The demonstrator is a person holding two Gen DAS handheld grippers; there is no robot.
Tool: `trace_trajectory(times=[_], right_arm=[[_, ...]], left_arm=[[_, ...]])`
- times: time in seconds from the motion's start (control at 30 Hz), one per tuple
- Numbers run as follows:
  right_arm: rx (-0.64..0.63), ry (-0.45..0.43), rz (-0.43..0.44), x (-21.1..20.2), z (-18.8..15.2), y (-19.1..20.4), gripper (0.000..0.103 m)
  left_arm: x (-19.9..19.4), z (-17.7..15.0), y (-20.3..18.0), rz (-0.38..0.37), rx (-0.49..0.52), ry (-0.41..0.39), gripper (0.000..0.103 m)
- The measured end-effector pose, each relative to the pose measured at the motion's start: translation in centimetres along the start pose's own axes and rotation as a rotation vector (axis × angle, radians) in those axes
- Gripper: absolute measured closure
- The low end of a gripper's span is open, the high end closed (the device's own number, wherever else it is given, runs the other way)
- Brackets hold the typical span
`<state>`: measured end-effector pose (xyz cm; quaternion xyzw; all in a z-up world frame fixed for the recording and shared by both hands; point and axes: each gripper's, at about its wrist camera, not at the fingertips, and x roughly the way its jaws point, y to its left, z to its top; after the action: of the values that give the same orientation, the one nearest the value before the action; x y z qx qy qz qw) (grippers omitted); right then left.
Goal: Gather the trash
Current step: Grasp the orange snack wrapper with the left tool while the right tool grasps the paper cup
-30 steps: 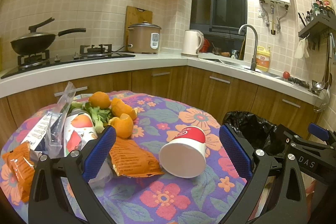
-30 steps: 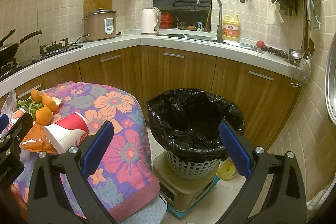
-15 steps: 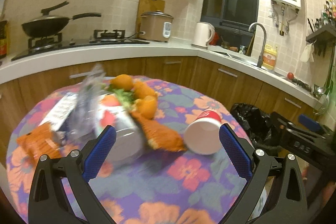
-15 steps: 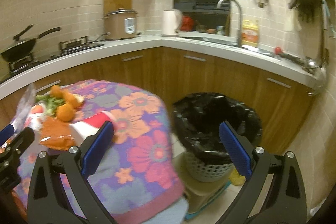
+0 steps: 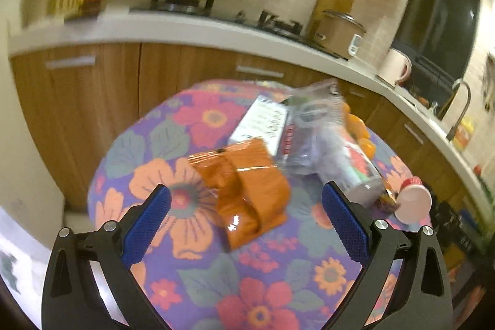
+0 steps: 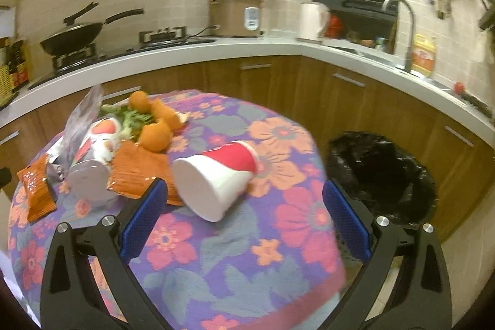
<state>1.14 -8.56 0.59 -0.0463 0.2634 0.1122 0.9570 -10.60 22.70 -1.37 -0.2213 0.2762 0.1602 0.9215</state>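
Two grippers are in my hands, and both stand with the jaws wide apart and nothing between them. I go from the biggest thing to the smallest.

The table (image 6: 235, 277), under a flowered cloth, carries all the trash. Beside it, on the floor to the right, stands the bin (image 6: 383, 172) with a black bag, open at the top.

In front of my right gripper (image 6: 244, 212) lies the cup (image 6: 216, 175), red and white, on its side with the white bottom turned to me. It lies between the pads but farther out, not yet inside them. Left of it are a tipped can (image 6: 96, 156), an orange wrapper (image 6: 139, 172), peels (image 6: 154, 132) with some greens, and a clear bag (image 6: 82, 113).

My left gripper (image 5: 247, 221) looks at another orange wrapper (image 5: 247, 184), crumpled, near the table edge on my side. Behind it lie a small carton (image 5: 263, 122) and the same clear bag.

I think the step in hand is the first reach, one piece for each hand. For the cup, I would move forward until the pads are on both sides of the white body, and close gently, because thin paper folds easily and a round side may roll away. For the wrapper, I would come down low and pinch the raised fold in the middle, not the flat foil, and take care not to catch the cloth. The left view is blurred, so the small details there I cannot tell.
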Motion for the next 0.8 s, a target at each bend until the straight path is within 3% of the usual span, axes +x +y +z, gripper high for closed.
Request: trace_trajectory(times=[0.23,0.37,0.4,0.57,0.67,0.8], right_arm=[[-0.021,0.039,0.001,2.0,-0.3,0.5,0.007],[-0.025,0.052,0.003,2.5,-0.4,0.2,0.007],[-0.026,0.053,0.004,2.6,-0.4,0.2,0.007],[-0.027,0.077,-0.004,3.7,-0.3,0.0,0.007],[-0.033,0.098,-0.021,4.6,-0.1,0.3,0.009],[-0.041,0.114,-0.034,5.2,0.1,0.5,0.024]], left_arm=[[5.1,1.0,2.2,-0.114,-0.082,0.156,0.009],[7.3,0.8,2.3,-0.135,-0.124,0.214,0.019],[7.4,0.7,2.1,-0.122,-0.116,0.204,0.020],[7.9,0.6,1.5,-0.095,-0.094,0.212,0.044],[7.9,0.6,1.6,-0.092,-0.095,0.208,0.049],[7.6,0.4,1.6,-0.098,-0.098,0.197,0.053]])
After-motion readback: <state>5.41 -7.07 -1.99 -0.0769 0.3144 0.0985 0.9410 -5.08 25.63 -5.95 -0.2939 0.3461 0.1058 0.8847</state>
